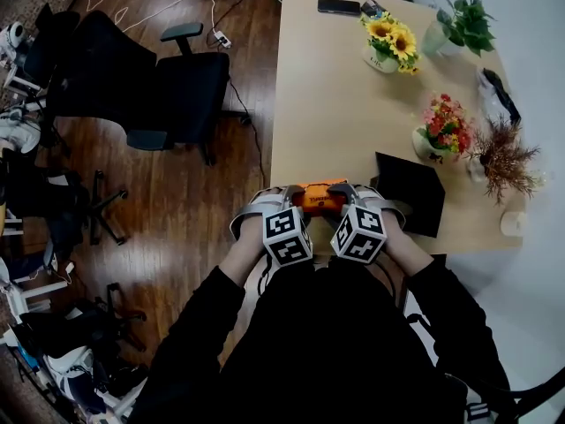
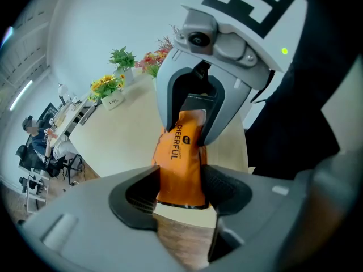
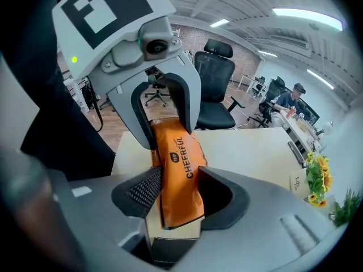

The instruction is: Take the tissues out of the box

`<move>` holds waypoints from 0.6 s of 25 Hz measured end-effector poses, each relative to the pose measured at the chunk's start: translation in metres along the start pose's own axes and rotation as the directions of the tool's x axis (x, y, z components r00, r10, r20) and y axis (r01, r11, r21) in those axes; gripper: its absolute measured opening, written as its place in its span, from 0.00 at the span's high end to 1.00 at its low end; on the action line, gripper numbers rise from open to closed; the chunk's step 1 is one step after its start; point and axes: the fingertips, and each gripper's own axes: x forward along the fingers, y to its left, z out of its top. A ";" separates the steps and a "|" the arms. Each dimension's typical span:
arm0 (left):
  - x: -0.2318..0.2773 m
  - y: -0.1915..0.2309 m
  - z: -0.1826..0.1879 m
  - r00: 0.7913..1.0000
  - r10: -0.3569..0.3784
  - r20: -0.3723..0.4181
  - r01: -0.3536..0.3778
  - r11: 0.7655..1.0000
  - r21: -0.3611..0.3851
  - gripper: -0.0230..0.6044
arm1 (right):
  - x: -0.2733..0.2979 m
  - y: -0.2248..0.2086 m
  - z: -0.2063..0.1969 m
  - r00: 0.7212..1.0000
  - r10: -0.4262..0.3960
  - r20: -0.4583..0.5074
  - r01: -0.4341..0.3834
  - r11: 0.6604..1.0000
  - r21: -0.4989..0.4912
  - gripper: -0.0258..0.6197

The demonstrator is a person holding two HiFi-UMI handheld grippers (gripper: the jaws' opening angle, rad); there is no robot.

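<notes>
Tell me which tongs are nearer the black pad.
Right. The right tongs grip the orange pack beside the black pad; the left tongs grip the pack's far end.

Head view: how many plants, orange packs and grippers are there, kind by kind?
plants: 4 - sunflowers, green plant, red flowers, dried twigs
orange pack: 1
grippers: 2 - left gripper, right gripper
total: 7
</notes>
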 end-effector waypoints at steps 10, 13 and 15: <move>0.016 0.001 -0.008 1.000 -0.014 -0.010 0.014 1.000 -0.003 0.61 | 0.017 0.001 -0.006 0.999 0.013 -0.030 -0.013 1.000 -0.002 0.65; 0.024 -0.002 -0.011 1.000 -0.027 -0.001 0.027 1.000 -0.015 0.61 | 0.023 0.004 -0.010 0.998 0.022 -0.052 -0.023 1.000 -0.006 0.65; 0.030 -0.004 -0.014 0.999 -0.031 0.020 0.032 0.999 -0.035 0.61 | 0.026 0.005 -0.012 0.998 0.021 -0.056 -0.022 1.000 -0.017 0.65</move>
